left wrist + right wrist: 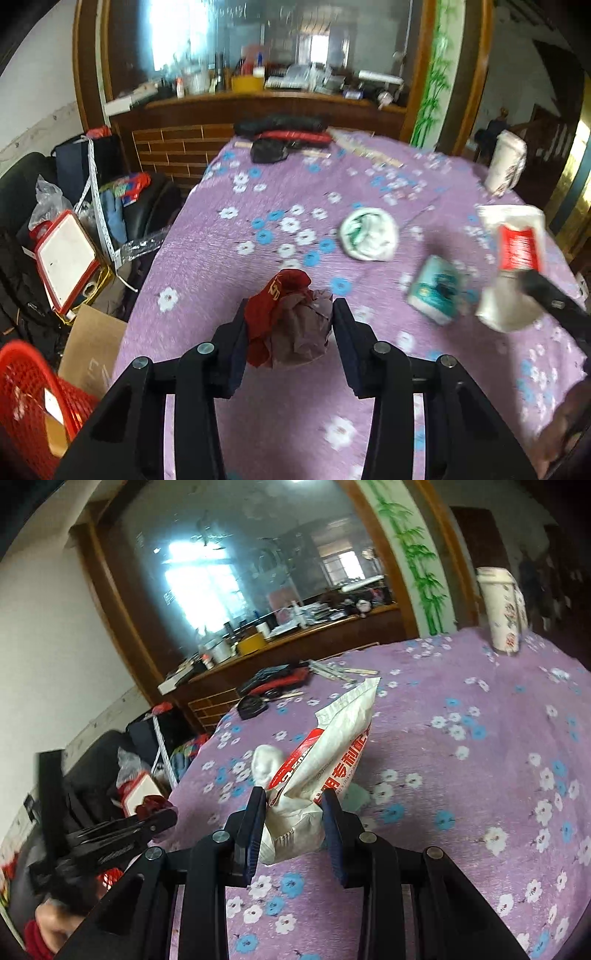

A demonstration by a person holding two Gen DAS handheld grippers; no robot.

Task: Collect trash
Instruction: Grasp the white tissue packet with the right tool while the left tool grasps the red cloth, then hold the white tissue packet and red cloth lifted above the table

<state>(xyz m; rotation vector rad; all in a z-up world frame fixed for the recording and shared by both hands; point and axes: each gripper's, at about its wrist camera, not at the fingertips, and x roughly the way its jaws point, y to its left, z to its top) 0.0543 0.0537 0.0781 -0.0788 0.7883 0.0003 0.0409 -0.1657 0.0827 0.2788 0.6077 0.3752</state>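
Observation:
In the left wrist view my left gripper point(290, 315) is shut on a crumpled red and mauve wrapper point(291, 325), pinched between both pads above the purple flowered cloth point(229, 240). My right gripper point(295, 801) is shut on the lower end of a white bag with red print point(332, 746), which sticks up and away from the fingers. The left wrist view shows that bag point(513, 251) lifted at the right, with the right gripper point(532, 282) behind it. On the cloth lie a crumpled white and green wrapper point(369, 234) and a teal and white packet point(437, 291).
A red mesh basket point(33, 398) and a cardboard box point(92, 343) stand on the floor left of the table. A tall flowered white cup point(502, 609) stands at the far right. Dark pouches point(284, 136) lie at the far end. Bags and clutter fill the floor at left.

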